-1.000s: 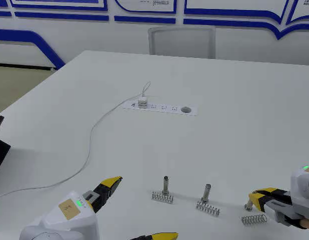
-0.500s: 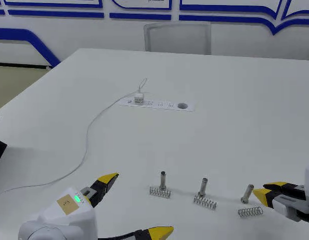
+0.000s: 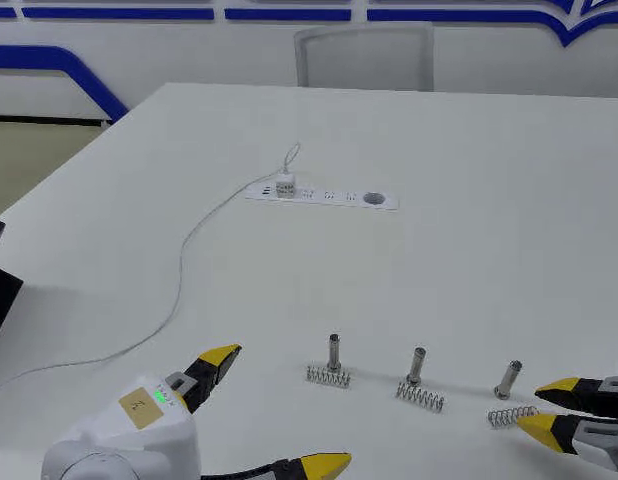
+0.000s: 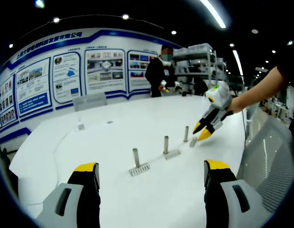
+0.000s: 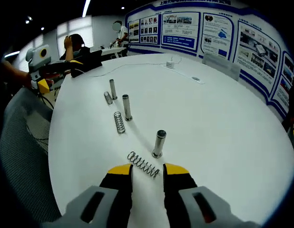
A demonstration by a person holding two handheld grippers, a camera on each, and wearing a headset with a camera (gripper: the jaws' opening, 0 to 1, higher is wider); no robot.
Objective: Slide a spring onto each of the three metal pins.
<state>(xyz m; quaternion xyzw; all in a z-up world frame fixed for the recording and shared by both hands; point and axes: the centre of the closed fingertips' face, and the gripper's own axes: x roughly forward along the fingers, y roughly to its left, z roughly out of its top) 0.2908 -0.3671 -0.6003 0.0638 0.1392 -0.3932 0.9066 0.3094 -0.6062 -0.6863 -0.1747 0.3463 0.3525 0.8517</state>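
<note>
Right tool [image 3: 547, 406] part-open at rightmost spring [image 3: 512, 416]; left tool [image 3: 274, 410] wide open, idle.
Pinch spring mid-coil, lightly, then line up over nearest pin [image 3: 509, 378].

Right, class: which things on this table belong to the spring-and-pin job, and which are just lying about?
Job: left pin, middle pin, right pin; left spring, middle spring, right spring; left gripper, right gripper.
Lying about: power strip, white cable, chair.
</note>
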